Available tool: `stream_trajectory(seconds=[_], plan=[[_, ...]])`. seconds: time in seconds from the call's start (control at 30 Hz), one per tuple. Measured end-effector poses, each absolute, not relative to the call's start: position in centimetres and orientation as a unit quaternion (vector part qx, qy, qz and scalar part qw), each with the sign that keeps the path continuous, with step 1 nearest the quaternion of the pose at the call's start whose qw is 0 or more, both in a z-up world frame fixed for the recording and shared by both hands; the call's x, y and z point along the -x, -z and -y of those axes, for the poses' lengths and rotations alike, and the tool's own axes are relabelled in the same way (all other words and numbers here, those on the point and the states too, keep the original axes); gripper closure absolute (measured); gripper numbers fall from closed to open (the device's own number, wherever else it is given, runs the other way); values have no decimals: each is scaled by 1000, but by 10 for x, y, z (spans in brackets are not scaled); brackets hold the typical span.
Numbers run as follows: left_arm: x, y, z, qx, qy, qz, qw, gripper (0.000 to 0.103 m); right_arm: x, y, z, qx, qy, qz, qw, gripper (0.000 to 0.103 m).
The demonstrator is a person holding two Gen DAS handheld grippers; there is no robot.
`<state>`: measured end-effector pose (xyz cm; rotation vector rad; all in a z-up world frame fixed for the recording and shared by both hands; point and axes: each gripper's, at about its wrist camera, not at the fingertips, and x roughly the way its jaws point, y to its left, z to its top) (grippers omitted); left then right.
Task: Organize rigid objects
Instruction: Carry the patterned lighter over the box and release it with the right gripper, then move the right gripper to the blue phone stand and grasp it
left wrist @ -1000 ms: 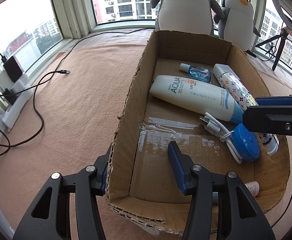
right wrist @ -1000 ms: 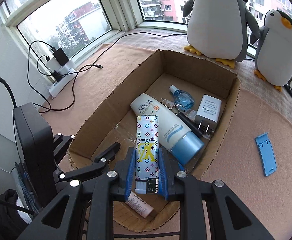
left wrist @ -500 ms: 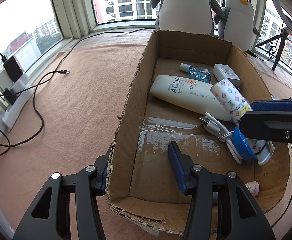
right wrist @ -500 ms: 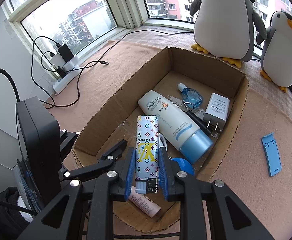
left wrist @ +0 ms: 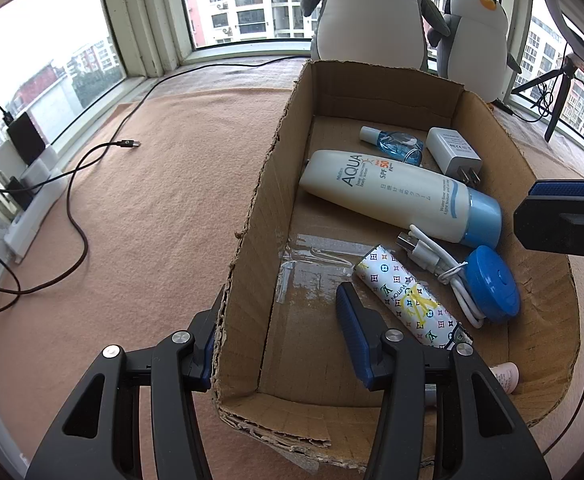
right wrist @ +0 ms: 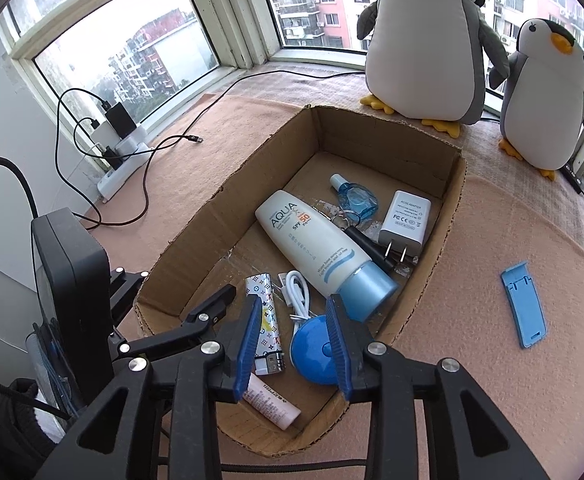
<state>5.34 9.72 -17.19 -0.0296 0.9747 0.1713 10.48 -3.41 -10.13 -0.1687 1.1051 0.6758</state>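
1. Hovering over the near end of the brown cardboard box [right wrist: 450,200], the right gripper [right wrist: 294,344] is seen with its blue-padded jaws spread wide and nothing between them.
2. Directly below its left finger, the white lighter printed with coloured monograms [right wrist: 266,320] is found lying flat on the box floor, just beside the coiled white cable [right wrist: 298,292] and the round blue disc [right wrist: 316,354].
3. The step in hand is judged to be a withdrawal after placing the lighter; the gripper is best lifted straight up, so the pads are kept clear of the lighter and the cable.
4. The left gripper [left wrist: 278,338] is set astride the box's left wall, one finger outside and one inside, wide and not clamped; whether the outer pad touches the cardboard cannot be told.
5. To the right of the right gripper, outside the box, a flat blue plastic stand [right wrist: 523,308] lies on the pink cloth [right wrist: 492,360] and is judged the likely next item.
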Motion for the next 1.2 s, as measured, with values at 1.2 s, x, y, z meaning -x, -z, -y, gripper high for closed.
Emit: stream_trajectory(seconds=[1.2], plan=[[-54, 172, -97, 14, -82, -468, 880, 53, -183, 151, 180, 117, -186, -537, 814, 40]])
